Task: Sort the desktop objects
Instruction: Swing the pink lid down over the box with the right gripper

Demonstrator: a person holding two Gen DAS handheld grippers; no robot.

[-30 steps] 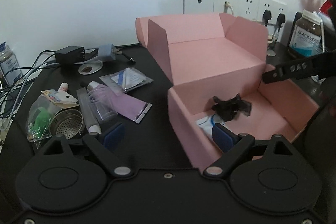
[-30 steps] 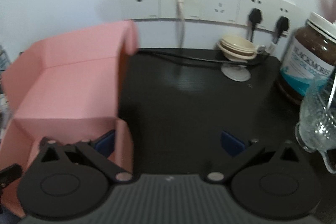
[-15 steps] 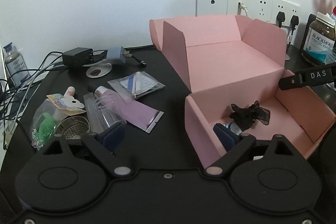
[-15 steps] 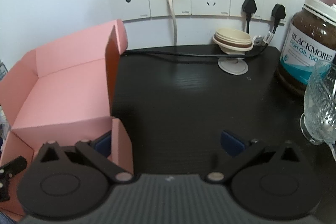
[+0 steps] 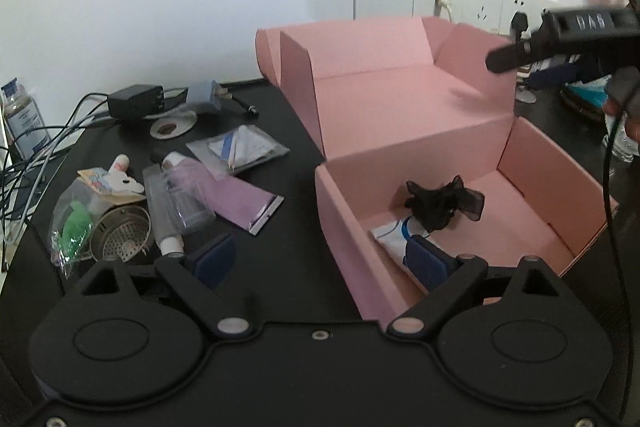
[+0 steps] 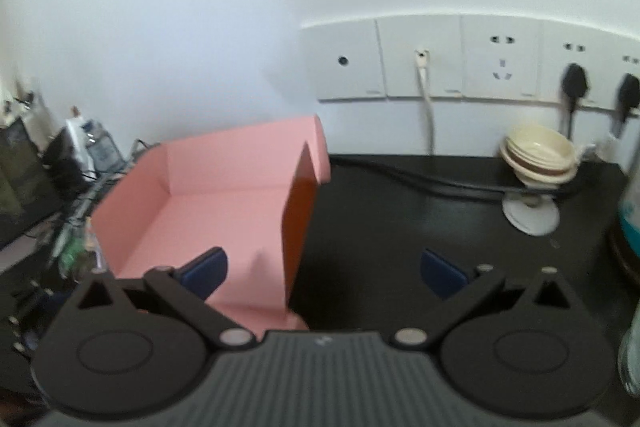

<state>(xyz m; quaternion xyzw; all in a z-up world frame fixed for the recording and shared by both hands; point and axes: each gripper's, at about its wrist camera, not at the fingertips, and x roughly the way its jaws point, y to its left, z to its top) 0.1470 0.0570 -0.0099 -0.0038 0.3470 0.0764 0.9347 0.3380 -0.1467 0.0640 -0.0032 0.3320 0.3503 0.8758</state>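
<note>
An open pink box stands on the black desk; a black fabric bow and a white-blue tube lie inside it. Left of the box lie a purple tube, a clear pouch, a metal strainer, a clear case and a bag with green pieces. My left gripper is open, straddling the box's left wall, holding nothing. My right gripper is open and empty, straddling the side flap of the raised pink lid. In the left wrist view the right gripper's arm hangs above the box.
Chargers and cables crowd the desk's far left, beside a small bottle. Wall sockets run along the back. A cream bowl stand and a cable sit at the right, with a jar at the far right edge.
The right gripper rose and swung left, so the pink lid now fills its lower left and the jar and glass slid out of view. The left gripper barely moved.
</note>
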